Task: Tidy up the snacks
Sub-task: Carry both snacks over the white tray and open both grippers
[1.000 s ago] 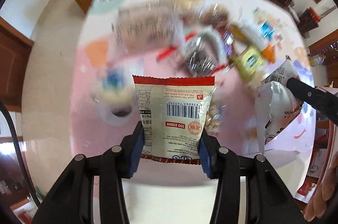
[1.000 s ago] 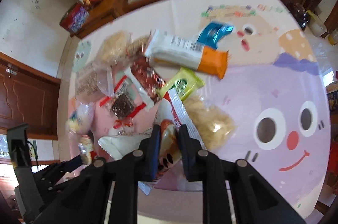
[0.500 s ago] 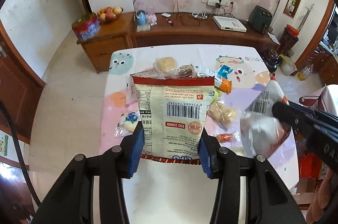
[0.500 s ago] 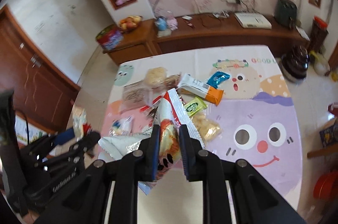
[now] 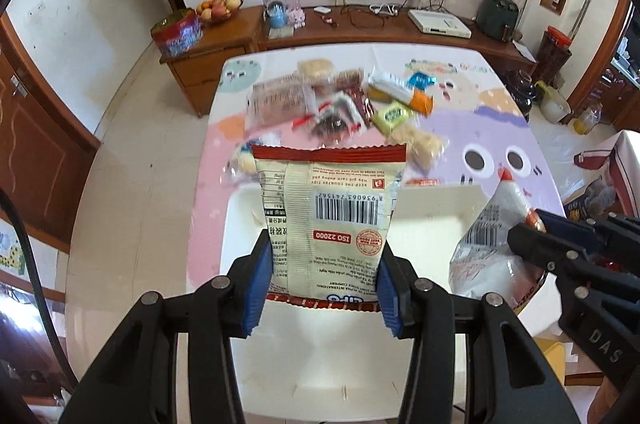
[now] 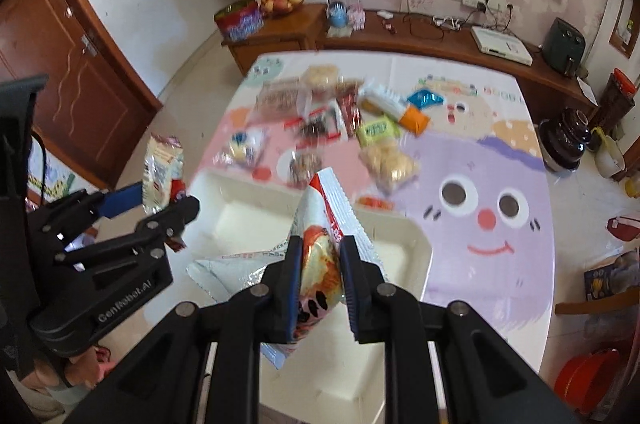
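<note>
A: A living room, a table (image 5: 520, 127) under a cartoon-face cloth, loose snack packets (image 5: 336, 103) heaped at its far end, a cream tray (image 6: 416, 244) at the near edge.

B: And the grippers?

A: The left gripper (image 5: 324, 288) is clamped on a cream snack bag (image 5: 328, 207), long axis upright, barcode facing the camera. The right gripper (image 6: 320, 288) pinches a red-and-white packet (image 6: 324, 224). Both hang above the tray, which lies straight below the jaws; the left looks slightly nearer its far wall.

B: Changed from a second ago?

A: Then both were low over the heap; they've since pulled back over the tray.
</note>
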Motion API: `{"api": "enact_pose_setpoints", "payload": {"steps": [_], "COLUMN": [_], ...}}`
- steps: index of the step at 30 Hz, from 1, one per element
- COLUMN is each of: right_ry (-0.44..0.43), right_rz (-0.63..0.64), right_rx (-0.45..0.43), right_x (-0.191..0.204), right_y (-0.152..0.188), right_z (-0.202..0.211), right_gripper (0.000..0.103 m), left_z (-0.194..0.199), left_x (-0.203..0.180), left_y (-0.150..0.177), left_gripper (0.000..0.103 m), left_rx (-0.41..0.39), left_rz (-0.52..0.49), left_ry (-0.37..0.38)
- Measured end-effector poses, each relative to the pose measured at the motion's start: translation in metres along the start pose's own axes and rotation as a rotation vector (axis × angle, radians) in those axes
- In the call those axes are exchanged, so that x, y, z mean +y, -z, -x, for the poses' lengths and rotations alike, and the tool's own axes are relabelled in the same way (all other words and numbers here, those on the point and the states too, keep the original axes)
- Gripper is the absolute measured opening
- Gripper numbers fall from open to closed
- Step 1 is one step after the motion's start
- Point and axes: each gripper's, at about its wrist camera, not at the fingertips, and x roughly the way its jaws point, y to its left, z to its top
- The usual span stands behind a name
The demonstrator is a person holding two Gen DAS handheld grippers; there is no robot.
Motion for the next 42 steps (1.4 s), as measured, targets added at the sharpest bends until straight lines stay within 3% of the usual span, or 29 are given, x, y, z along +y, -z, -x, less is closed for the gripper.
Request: {"api": "enact_pose_setpoints", "payload": {"steps": [7, 9, 10, 11, 14, 16, 29, 42], "right_ry": [-0.006, -0.019, -0.022, -0.021, -0.008, -0.003, 0.005, -0.006], "right_rz": [-0.030, -0.043, -0.049, -0.054, -0.065, -0.064, -0.024, -0.020], "right_rx": [0.083, 0.104, 0.107, 0.105, 0.087, 0.078, 0.026, 0.034], "right_x": [-0.005, -0.007, -0.008, -0.008, -0.009, -0.009, 0.006, 0.009], "right_y": [0.028, 0.032, 0.033, 0.035, 0.039, 0.040, 0.039, 0.040], "right_z": [-0.015, -0.017, -0.017, -0.016, -0.009, -0.006, 0.010, 0.010], "right_gripper": [0.023, 0.024, 0.027, 0.033, 0.044, 0.047, 0.047, 0.047], "left_z": [-0.003, -0.004, -0.005, -0.004, 0.001, 0.004, 0.019, 0.022], "left_x": [-0.010, -0.010, -0.010, -0.009, -0.009, -0.009, -0.002, 0.001], "left_y": [0.024, 0.028, 0.030, 0.032, 0.037, 0.039, 0.044, 0.046], "left_gripper": [0.047, 0.061, 0.076, 0.082, 0.083, 0.083, 0.084, 0.084], "left_rx": [0.040, 0.057, 0.066, 0.066, 0.054, 0.050, 0.022, 0.017], "left_rz": [0.001, 0.005, 0.011, 0.018, 0.020, 0.024, 0.046, 0.031], "left_ry": [-0.004, -0.009, -0.009, -0.011, -0.010, -0.003, 0.014, 0.006]}}
